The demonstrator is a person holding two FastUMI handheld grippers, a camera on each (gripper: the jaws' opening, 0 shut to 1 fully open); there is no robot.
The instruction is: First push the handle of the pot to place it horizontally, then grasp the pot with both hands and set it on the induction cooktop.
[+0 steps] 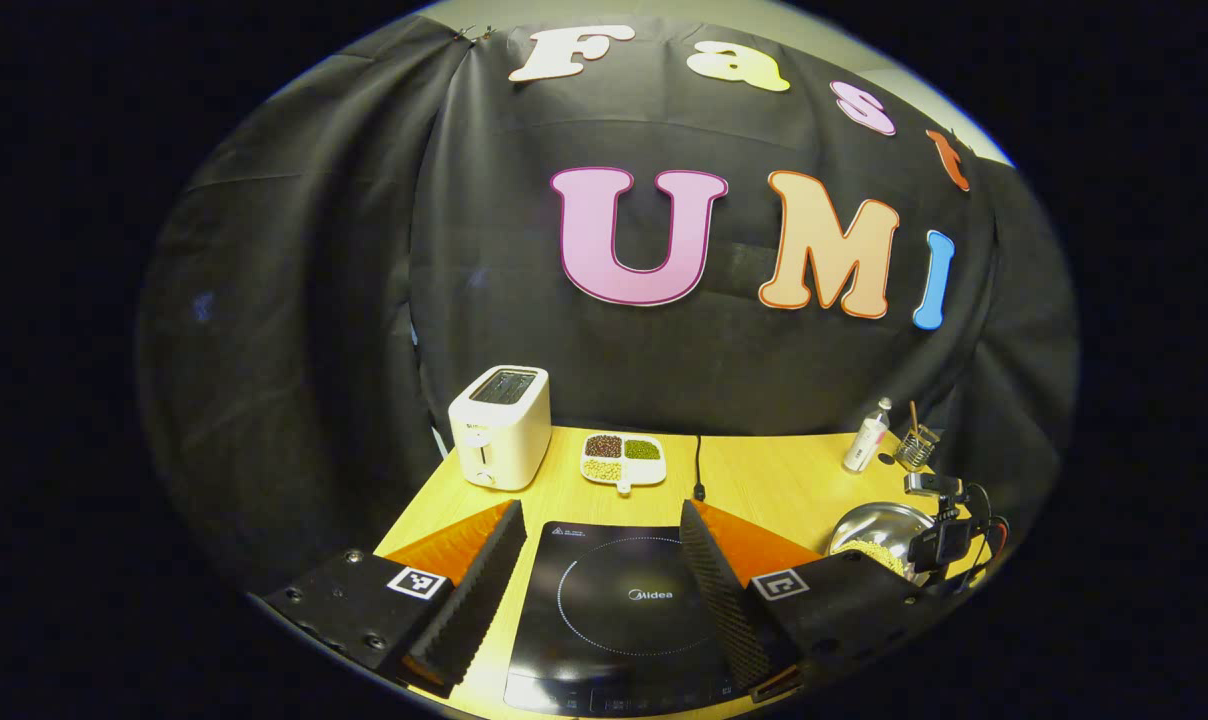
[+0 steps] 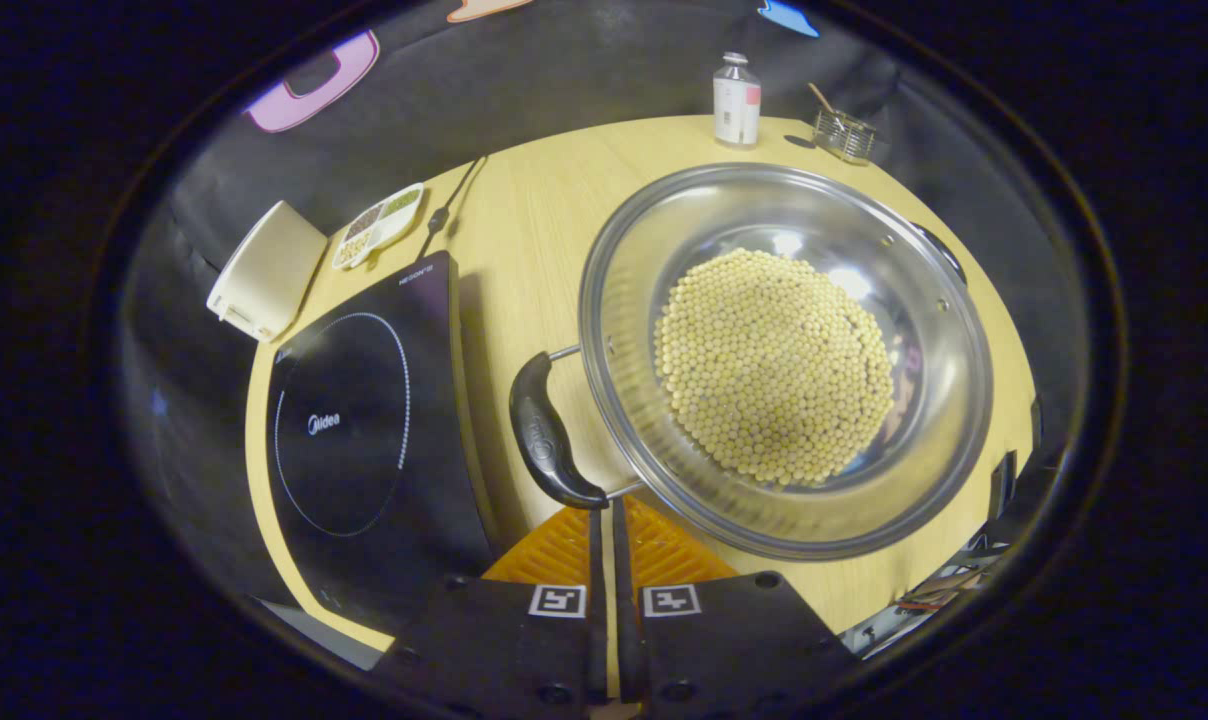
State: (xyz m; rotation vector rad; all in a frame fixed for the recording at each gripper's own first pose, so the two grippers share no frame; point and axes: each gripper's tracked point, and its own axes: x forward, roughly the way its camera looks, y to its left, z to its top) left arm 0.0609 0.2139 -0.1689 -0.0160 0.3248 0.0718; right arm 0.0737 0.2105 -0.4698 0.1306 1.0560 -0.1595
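The left gripper [image 1: 604, 570] hangs level and faces straight ahead, its two ridged fingers [image 1: 484, 590] spread wide apart with nothing between them. The right gripper [image 2: 609, 520] tilts steeply downward, its fingers brought together with only a thin slit between them, the tips gripping nothing.

The table [image 2: 524, 220] is pale yellow wood; the induction cooktop [image 2: 364, 420] is glossy black with a thin white ring; the pot [image 2: 634, 260] is shiny silver, its handle [image 2: 549, 440] black, its beans [image 2: 774, 365] pale yellow; the toaster [image 1: 499, 425] is cream-white; the far white dish [image 1: 623, 460] holds dark red, green and pale yellow portions.
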